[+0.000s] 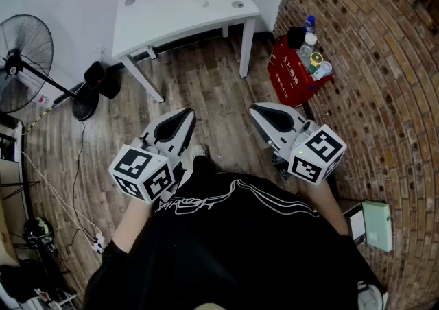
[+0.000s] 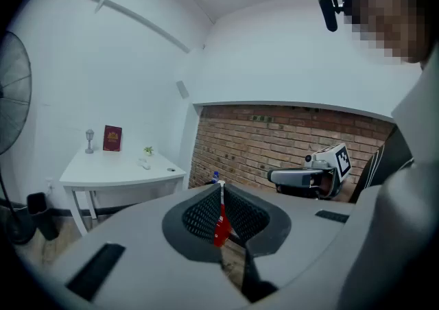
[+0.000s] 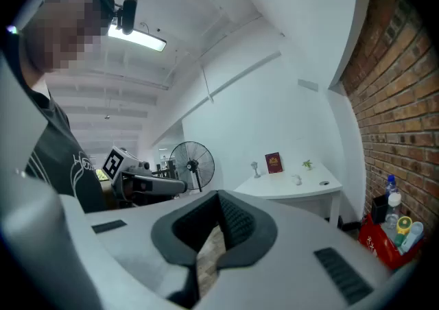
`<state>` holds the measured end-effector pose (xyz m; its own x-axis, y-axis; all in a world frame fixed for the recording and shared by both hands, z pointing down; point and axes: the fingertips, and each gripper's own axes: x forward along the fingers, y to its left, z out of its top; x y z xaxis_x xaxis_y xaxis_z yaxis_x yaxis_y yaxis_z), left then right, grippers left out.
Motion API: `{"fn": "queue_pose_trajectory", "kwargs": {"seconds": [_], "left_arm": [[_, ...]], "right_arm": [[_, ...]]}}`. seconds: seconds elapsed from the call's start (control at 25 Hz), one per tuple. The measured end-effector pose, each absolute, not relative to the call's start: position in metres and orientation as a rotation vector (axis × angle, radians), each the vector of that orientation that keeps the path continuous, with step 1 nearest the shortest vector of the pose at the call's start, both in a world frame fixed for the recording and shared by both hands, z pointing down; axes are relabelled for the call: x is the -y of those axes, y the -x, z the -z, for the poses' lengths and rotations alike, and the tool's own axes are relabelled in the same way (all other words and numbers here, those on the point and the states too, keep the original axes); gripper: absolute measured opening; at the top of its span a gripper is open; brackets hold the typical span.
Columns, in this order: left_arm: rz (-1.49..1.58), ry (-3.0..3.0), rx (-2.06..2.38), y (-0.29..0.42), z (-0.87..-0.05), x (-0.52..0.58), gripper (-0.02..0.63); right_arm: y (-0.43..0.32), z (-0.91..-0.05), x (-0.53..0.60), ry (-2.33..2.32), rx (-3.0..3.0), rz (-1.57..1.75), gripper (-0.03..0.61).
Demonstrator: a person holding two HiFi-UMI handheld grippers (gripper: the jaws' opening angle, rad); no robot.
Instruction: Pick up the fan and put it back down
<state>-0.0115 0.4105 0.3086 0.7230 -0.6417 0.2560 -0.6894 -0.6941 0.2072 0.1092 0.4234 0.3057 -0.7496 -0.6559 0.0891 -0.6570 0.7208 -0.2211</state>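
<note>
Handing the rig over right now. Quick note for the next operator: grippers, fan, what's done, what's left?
Left gripper: fingers shut, empty, held in front of the body.
Right gripper: fingers shut, empty, level with the left one.
Fan: upright on the floor at far left, by the wall. Neither gripper is near it.
Done: nothing that shows; the fan stands untouched.
Left: turn towards the fan, open the fingers, grip it, lift, then set it back down upright.
Not part of the job: table ahead, red crate at right.
</note>
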Motion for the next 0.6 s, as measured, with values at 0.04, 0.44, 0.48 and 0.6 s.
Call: {"fn": "queue_pose_trajectory", "kwargs": {"seconds": [0.04, 0.44, 0.48, 0.6], "left_arm": [[-0.236, -2.64, 1.047, 0.011, -0.308, -0.412, 0.038], [-0.233, -2.64, 1.049, 0.014, -0.307, -0.412, 0.038], [-0.232, -2.636, 1.052, 0.015, -0.307, -0.41, 0.038], [-0.222, -2.622, 1.06, 0.02, -0.308, -0.401, 0.038]], "right_arm": [[-0.11, -0.304, -0.425, -1.108, 2.909, -0.371, 0.0], [-0.107, -0.298, -0.427, -1.092, 2.915, -0.332, 0.0], [-0.107, -0.296, -0.426, -1.093, 2.926, -0.317, 0.0], [-0.107, -0.292, -0.418, -1.099, 2.948, -0.314, 0.009]]}}
